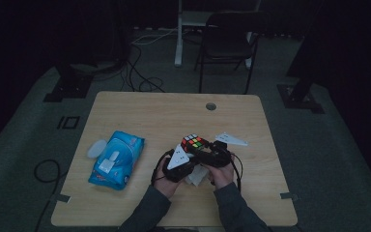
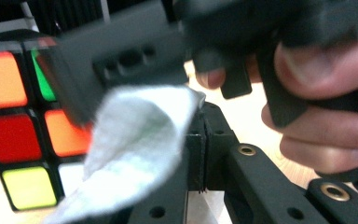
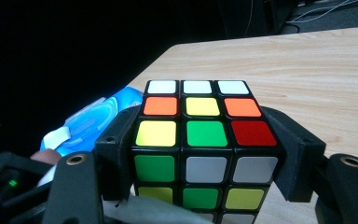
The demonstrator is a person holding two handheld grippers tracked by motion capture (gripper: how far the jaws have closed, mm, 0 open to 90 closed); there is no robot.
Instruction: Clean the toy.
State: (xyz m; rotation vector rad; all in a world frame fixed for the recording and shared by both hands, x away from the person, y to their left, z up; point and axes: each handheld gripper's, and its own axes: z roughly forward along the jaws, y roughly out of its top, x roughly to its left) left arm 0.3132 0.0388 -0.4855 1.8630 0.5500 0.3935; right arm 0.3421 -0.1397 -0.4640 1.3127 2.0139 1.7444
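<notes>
The right tongs (image 3: 205,186) clamp the puzzle cube (image 3: 205,140) by two opposite sides, just above the surface (image 1: 145,111). The left tongs (image 2: 196,154) pinch a soft, limp wipe (image 2: 135,140) against it. The cube looks rigid, light and smooth, so flat opposite faces are likely the safest hold.

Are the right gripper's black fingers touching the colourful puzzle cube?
Touching. The right gripper view shows the right gripper with its black fingers pressed against both sides of the colourful puzzle cube.

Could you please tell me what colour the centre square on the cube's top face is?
Yellow: on the cube, the top face's centre square shows best in the right gripper view.
</notes>
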